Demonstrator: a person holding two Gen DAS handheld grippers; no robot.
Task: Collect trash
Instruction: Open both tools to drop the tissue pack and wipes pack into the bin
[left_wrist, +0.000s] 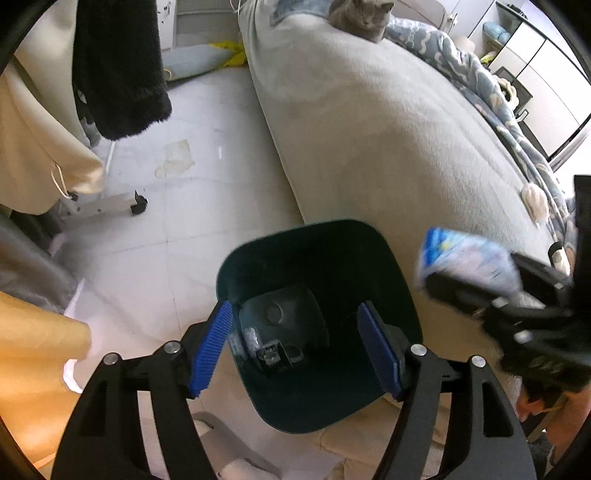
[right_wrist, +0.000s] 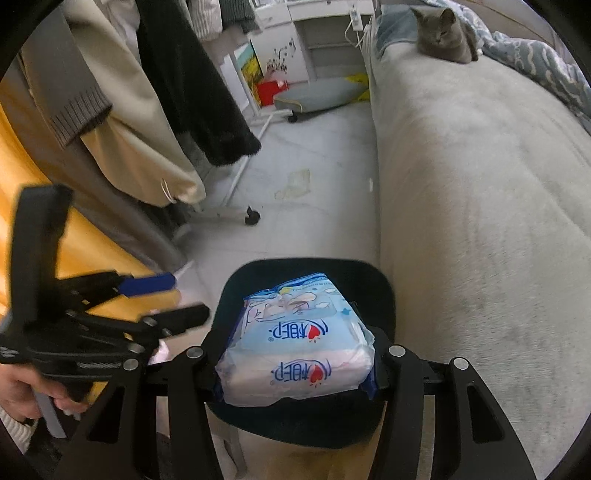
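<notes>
Bin stands on the floor against the bed, dark and open at the top, with some trash lying at its bottom. The left gripper hangs over its mouth with the blue pads spread and nothing between them. The right gripper pinches a tissue pack – blue and white, with red hearts – just above the bin, while a grey cat sits far off on the bed.
</notes>
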